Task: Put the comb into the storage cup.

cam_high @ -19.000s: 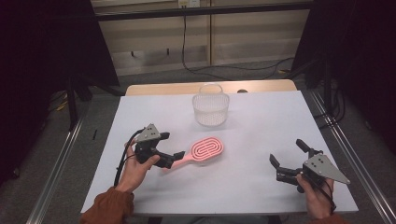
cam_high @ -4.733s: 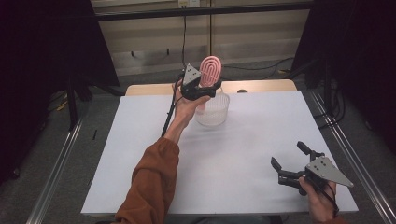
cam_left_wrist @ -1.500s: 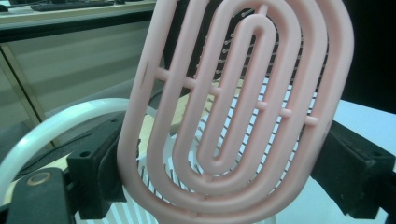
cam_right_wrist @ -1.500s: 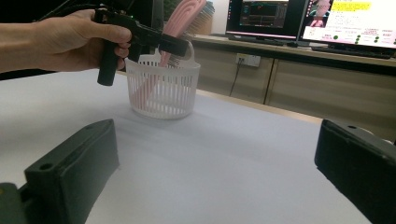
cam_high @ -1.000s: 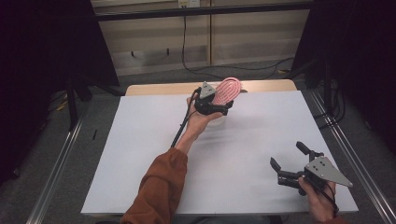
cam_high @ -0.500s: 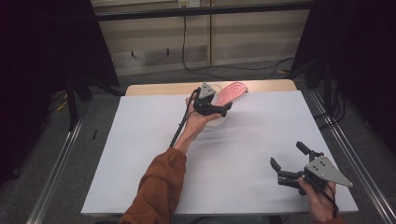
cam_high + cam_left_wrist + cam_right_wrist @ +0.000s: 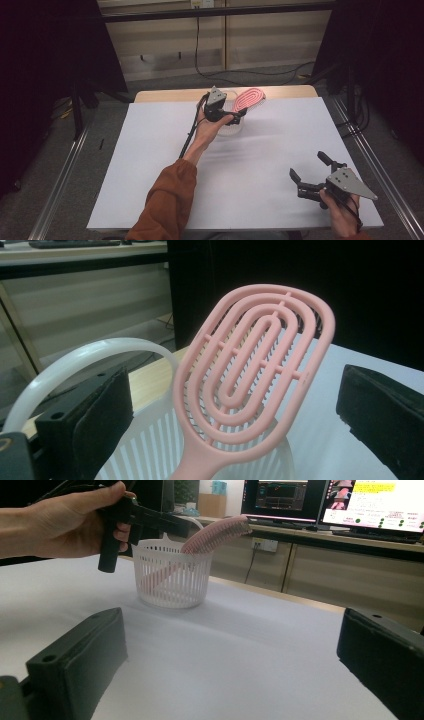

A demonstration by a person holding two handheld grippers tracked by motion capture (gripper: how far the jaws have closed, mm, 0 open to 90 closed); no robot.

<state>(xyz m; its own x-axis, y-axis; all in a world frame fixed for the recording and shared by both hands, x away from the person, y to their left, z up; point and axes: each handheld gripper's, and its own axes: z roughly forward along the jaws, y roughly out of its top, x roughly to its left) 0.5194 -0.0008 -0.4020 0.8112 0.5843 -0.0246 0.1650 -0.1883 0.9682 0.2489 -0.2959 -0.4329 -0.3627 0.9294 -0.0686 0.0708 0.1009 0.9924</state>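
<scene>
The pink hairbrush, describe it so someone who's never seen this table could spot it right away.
At the far middle of the white table stands a white slatted basket. The pink hairbrush leans in it, handle down, oval head out over the rim, beside the left gripper. It is the only pink thing, with looped oval ribs.

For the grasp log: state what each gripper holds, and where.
Nothing. Left gripper has fingers apart, clear of the pink brush leaning in the basket; right gripper open, empty.
</scene>
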